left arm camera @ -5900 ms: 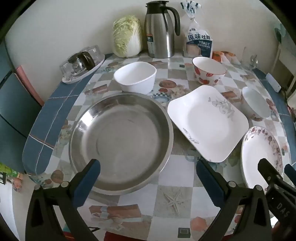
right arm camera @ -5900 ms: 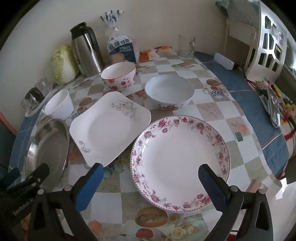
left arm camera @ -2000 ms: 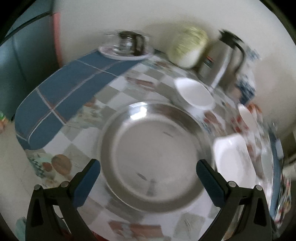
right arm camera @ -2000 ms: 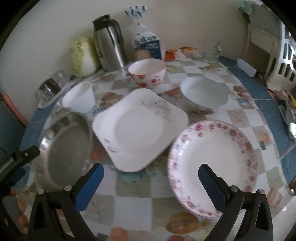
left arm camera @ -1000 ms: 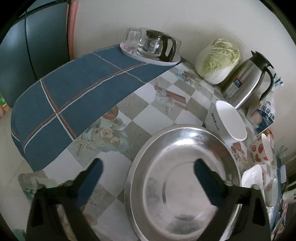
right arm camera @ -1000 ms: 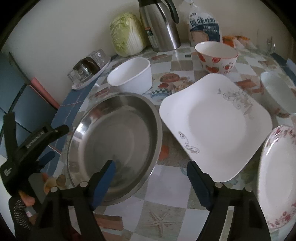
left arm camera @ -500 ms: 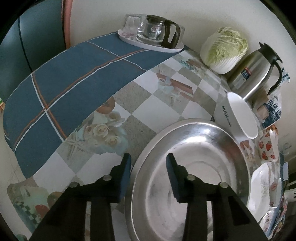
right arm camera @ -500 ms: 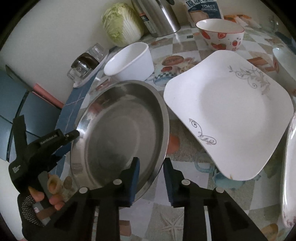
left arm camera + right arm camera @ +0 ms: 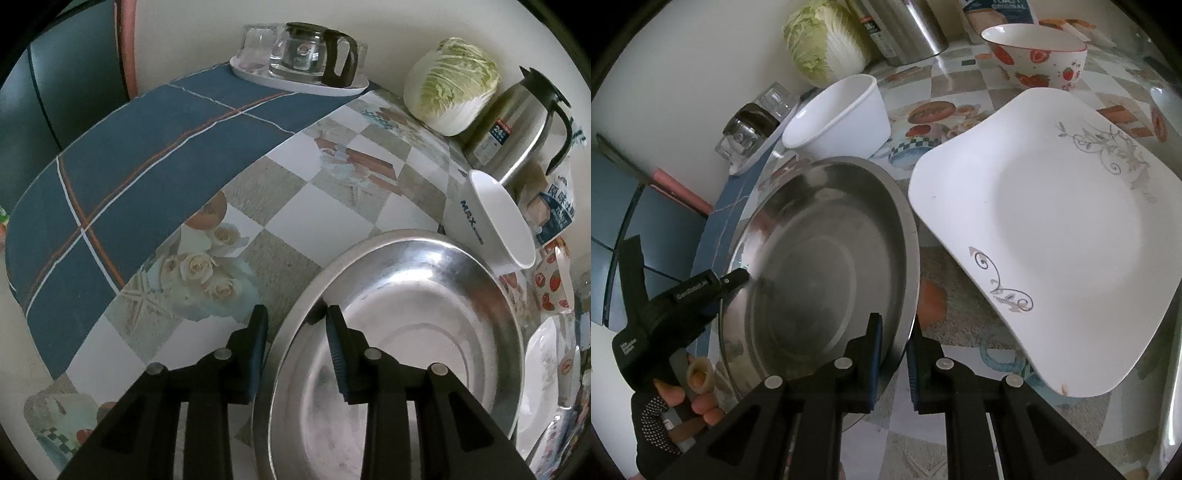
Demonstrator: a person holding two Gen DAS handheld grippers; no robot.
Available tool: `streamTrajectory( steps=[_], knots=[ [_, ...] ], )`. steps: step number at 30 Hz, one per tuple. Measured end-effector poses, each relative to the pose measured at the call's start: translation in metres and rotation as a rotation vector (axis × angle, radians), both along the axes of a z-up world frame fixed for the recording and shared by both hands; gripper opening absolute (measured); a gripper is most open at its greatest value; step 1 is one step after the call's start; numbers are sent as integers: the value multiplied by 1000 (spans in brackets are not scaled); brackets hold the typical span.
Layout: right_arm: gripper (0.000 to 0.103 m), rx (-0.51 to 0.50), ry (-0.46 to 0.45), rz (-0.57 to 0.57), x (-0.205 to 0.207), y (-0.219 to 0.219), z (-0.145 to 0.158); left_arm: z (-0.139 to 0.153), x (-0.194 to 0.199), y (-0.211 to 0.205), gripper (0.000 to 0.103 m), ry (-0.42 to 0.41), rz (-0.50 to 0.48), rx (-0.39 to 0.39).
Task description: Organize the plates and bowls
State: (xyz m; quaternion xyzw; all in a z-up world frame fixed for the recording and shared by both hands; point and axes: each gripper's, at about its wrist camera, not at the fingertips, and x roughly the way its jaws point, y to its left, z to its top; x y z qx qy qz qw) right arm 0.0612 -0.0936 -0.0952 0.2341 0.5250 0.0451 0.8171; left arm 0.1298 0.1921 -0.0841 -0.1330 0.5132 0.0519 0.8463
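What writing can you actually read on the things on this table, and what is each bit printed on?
"MAX", with smaller blurred print beneath: side of the white bowl.
"TOAST ORIGINAL", top cut off, in the right wrist view: bread bag. Its Chinese characters in the left wrist view are blurred.
Label on the steel jug: too small to read.
White lettering on the left gripper: too blurred to read.

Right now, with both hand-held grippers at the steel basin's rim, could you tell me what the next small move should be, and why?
Probably a level lift of the steel basin. The right hand-held gripper is clamped on its near rim, and the left hand-held gripper, whose jaws have just been closing, straddles the opposite rim. The square white plate lies close beside it.
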Motion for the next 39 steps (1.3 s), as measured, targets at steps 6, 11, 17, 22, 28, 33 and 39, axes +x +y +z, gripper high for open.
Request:
streamTrajectory(
  steps=[6,11,17,22,28,33,39],
  knots=[
    [14,-80,-14,38,-1,7,6,9,-6,-3,30,-12,-18,28],
    [14,-93,-50,55,-5,8,17,22,-16,2,29,-47,-6,18],
    [14,-125,-109,93,-11,14,35,45,-32,6,29,-103,6,27],
    [15,-143,-183,123,-20,14,57,68,-44,2,29,-171,19,27],
    [15,-183,-250,128,-29,1,77,90,-50,-22,29,-235,-25,38],
    [15,-192,-279,101,-36,-20,89,101,-51,-47,29,-250,-72,41],
    [15,-201,-301,29,-48,-56,98,116,-54,-95,29,-272,-184,108]
  ],
)
